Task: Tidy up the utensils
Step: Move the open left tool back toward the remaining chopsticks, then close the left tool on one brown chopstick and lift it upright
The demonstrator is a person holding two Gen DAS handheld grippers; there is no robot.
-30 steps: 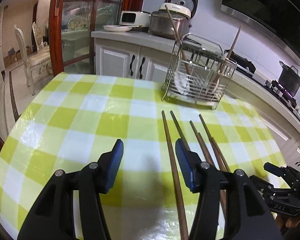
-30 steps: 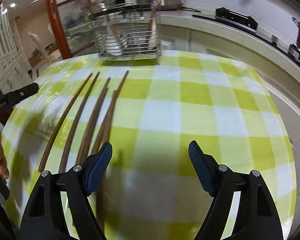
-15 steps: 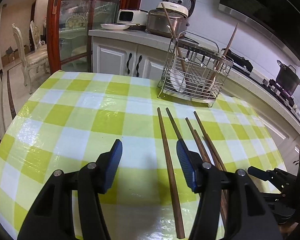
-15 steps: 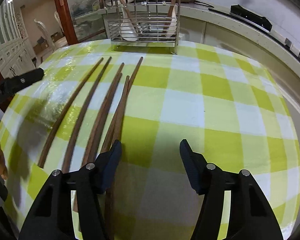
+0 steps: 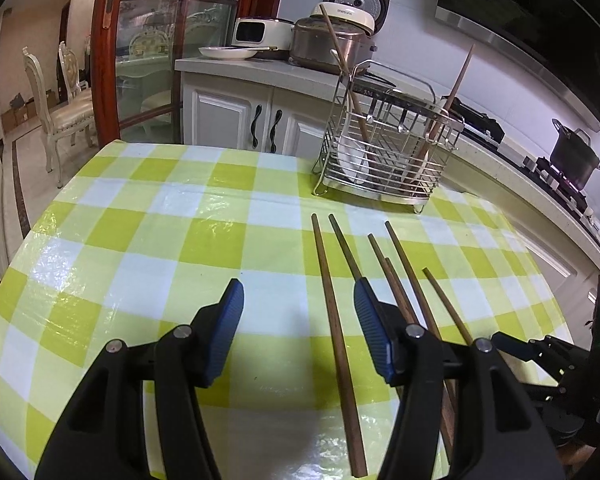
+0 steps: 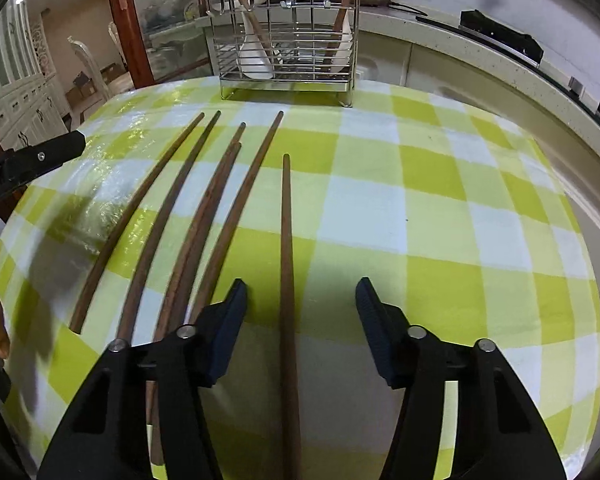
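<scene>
Several brown wooden chopsticks [image 6: 216,204] lie side by side on the green-and-white checked table; they also show in the left wrist view [image 5: 400,280]. My right gripper [image 6: 298,300] is open, and the rightmost chopstick [image 6: 287,264] lies between its fingers on the cloth. My left gripper [image 5: 298,304] is open and empty, and the leftmost chopstick [image 5: 334,320] lies between its fingers. A wire utensil rack [image 5: 384,152] at the table's far side holds white spoons and two upright chopsticks; it also shows in the right wrist view [image 6: 286,32].
A kitchen counter [image 5: 260,68] with a rice cooker [image 5: 340,36] and a plate stands behind the table. A stove with a black pot [image 5: 574,156] is at the right. The table edge [image 6: 572,184] curves off to the right. Dining chairs [image 5: 56,108] stand at the far left.
My right gripper has moved left, so that the rightmost chopstick now lies between its fingers. My left gripper has drawn back a little; its jaws stay open.
</scene>
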